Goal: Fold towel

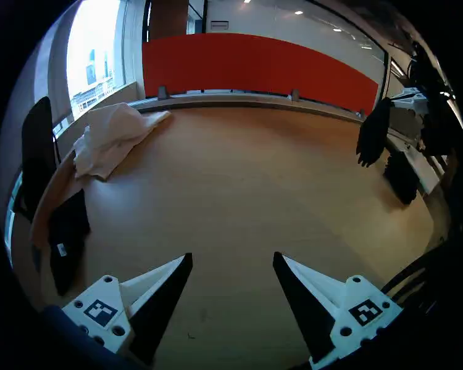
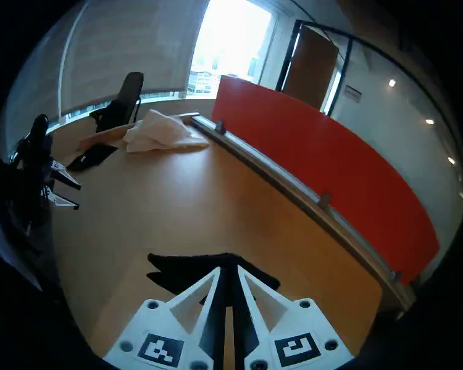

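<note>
My right gripper (image 2: pixel 228 269) is shut on a black towel (image 2: pixel 182 268), pinched at its fingertips with dark cloth spreading to both sides above the wooden table (image 2: pixel 170 203). In the left gripper view the same black towel (image 1: pixel 373 132) hangs limp at the far right. My left gripper (image 1: pixel 231 256) stands open over the bare tabletop (image 1: pixel 244 185) with nothing between its fingers. It also appears at the left of the right gripper view, the left gripper (image 2: pixel 77 196) still open. A crumpled white towel (image 1: pixel 111 139) lies at the table's far left corner, the same white towel (image 2: pixel 160 132).
Another black cloth (image 1: pixel 68 240) lies at the table's left edge, near a black chair (image 1: pixel 37 154). A red partition (image 1: pixel 256 65) with a grey rail runs along the table's far side. More dark cloth (image 1: pixel 401 176) sits at the right edge.
</note>
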{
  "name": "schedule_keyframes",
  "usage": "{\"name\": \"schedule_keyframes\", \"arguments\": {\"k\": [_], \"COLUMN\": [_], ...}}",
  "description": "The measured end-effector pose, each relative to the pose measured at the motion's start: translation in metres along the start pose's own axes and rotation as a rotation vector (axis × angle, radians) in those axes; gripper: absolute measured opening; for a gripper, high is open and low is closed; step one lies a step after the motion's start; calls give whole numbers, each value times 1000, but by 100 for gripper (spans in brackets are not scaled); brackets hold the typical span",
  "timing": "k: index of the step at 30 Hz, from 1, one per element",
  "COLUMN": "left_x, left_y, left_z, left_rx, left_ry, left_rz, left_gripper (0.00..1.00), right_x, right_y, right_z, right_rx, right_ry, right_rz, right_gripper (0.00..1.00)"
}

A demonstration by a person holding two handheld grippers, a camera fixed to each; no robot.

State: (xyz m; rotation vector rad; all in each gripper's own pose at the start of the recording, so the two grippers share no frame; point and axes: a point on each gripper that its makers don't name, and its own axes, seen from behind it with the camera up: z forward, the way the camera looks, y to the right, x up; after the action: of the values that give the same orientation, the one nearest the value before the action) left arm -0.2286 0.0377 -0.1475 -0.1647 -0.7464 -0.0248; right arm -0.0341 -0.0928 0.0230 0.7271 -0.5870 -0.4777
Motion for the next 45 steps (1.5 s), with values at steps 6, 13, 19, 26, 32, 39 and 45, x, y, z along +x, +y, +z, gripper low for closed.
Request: {"name": "schedule_keyframes", "arguments": {"k": [6, 13, 19, 26, 32, 39, 45], "left_x": [1, 1, 1, 3, 4, 4, 5], "left_y": [-1, -1, -1, 0, 3, 6, 8], "left_z": [-1, 0, 0, 1, 2, 4, 5], "left_rx": [8, 14, 20, 22, 24, 26, 26], "left_ry": [-1, -6, -12, -15, -19, -25, -28], "left_rz": [-2, -4, 1, 6, 13, 18, 25], "left_gripper": [97, 97, 97, 97, 97, 97, 97], "right_x": [-11, -29, -46, -71, -90, -106, -118], "right_y": [32, 68, 98, 135, 162, 184, 194], "right_z": [-18, -34, -46, -61, -72, -82, -87], "right_rx": [-37, -81, -115, -164, -202, -233, -241], "right_ry": [-16, -42, -66, -109, -142, -169, -188], "right_rz": [17, 46, 78, 101, 119, 132, 149], "right_gripper": [4, 4, 4, 4, 4, 4, 4]}}
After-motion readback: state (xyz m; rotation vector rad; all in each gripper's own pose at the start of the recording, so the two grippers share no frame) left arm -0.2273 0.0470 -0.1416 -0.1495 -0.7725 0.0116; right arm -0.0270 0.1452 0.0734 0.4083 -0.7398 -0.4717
